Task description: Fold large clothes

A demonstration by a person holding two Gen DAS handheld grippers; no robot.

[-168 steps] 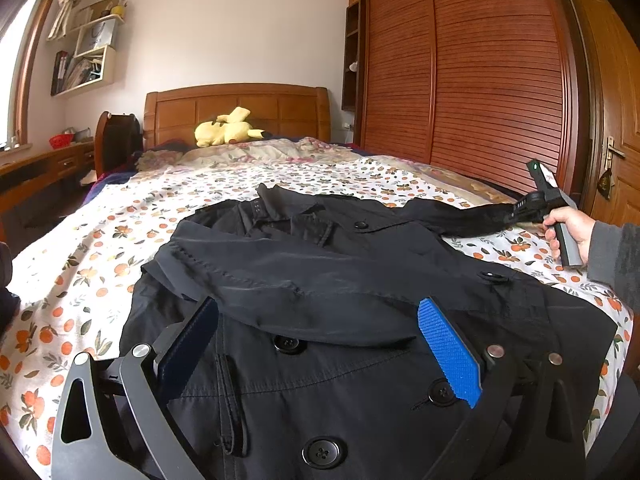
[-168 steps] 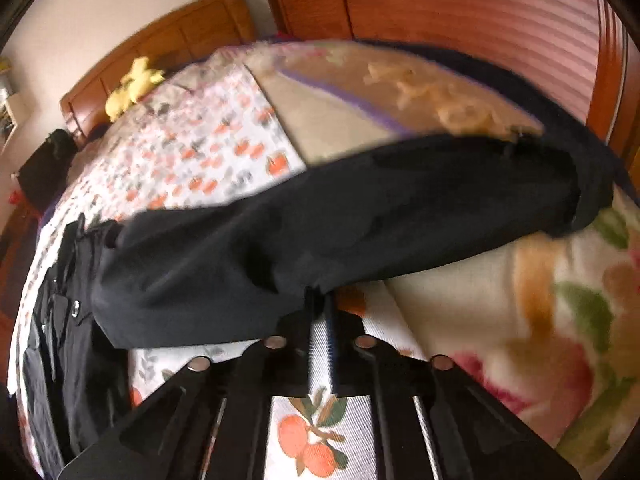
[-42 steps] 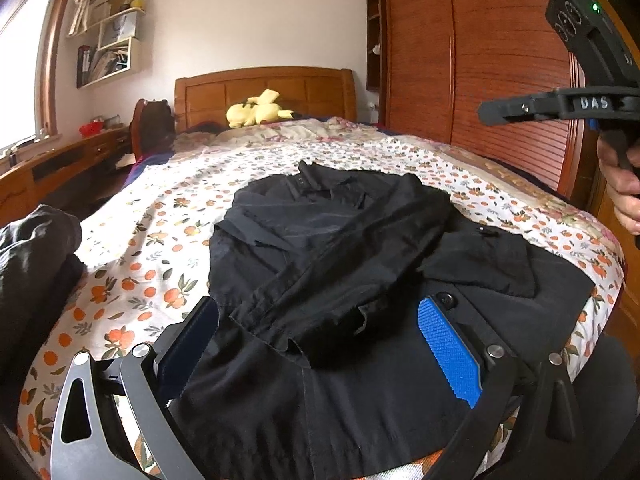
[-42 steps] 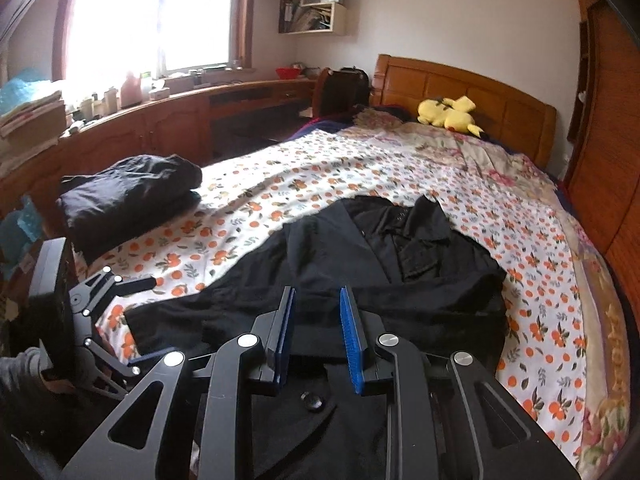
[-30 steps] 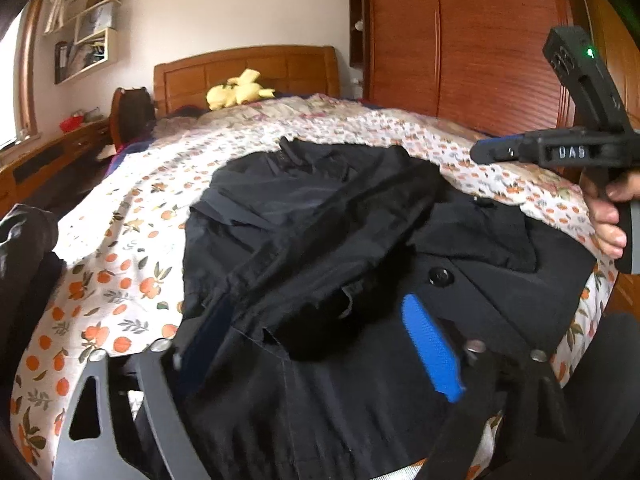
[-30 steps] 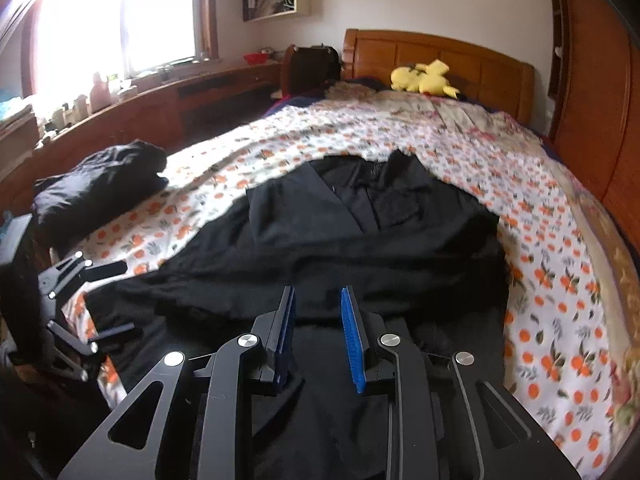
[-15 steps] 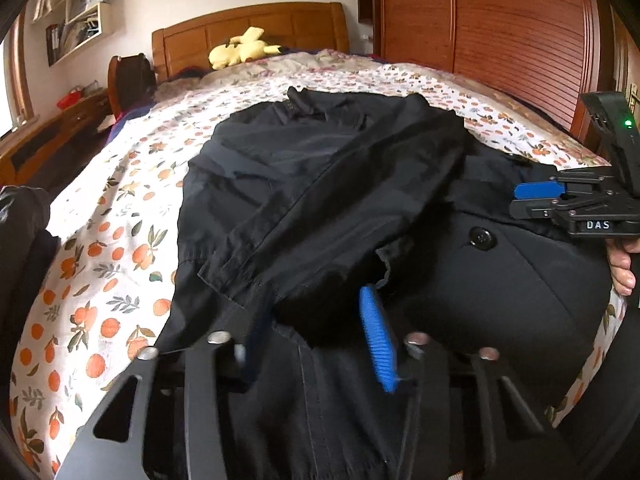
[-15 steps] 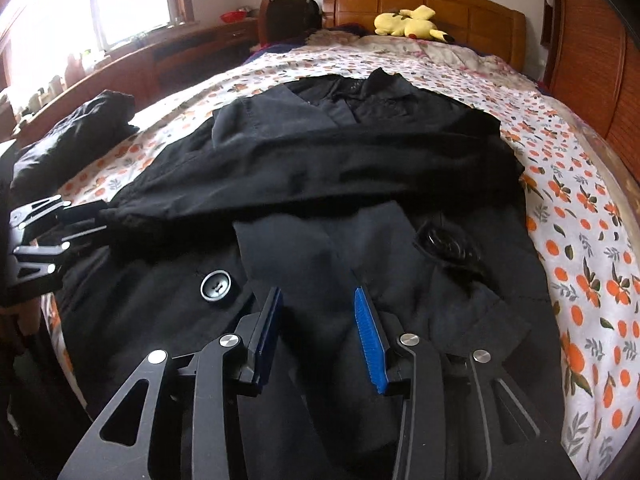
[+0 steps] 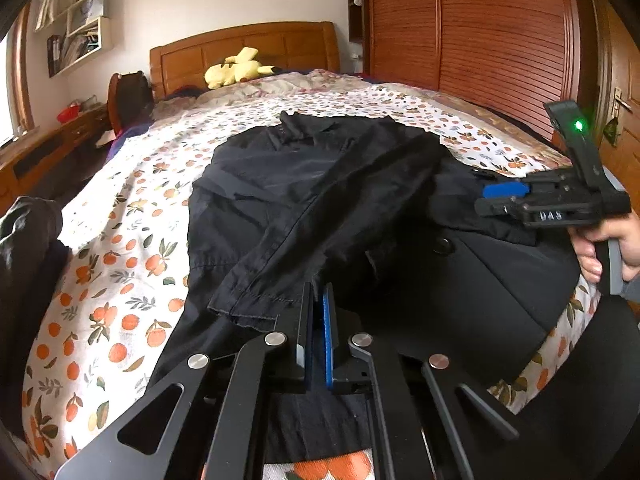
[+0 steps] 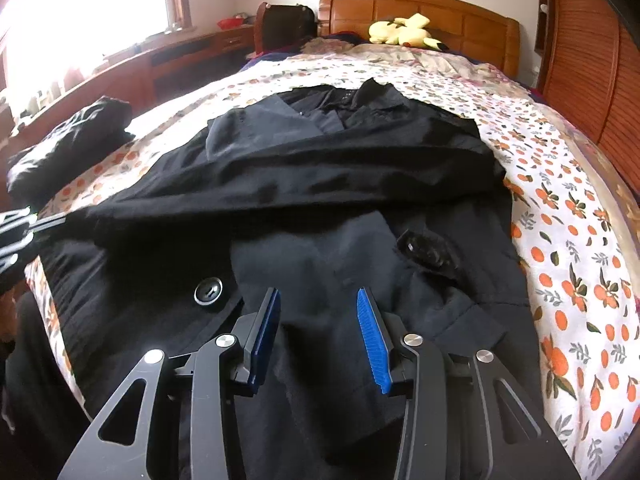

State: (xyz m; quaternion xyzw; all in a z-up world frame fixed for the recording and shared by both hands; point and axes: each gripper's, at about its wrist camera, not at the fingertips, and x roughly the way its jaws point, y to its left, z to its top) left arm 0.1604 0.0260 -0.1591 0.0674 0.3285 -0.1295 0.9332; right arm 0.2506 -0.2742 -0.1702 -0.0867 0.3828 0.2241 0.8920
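The left claw point(image 9: 318, 308) is pinched together at the near hem of the black coat point(image 9: 320, 184), seemingly on cloth. To its right, the right claw point(image 10: 318, 316) hovers half open over the hem, holding nothing. It should grip level with the left, so the fold lifts evenly. The coat lies on the bed point(image 9: 132, 216), collar far, hem near, long axis toward the headboard.

left hand-held gripper point(image 9: 318, 300): low, pointing forward, blue pads pressed nearly together on a fold of black fabric | right hand-held gripper point(image 10: 318, 316): low and level, pads spread well apart, nothing between them | right hand point(image 9: 608, 246): fingers wrapped round its handle
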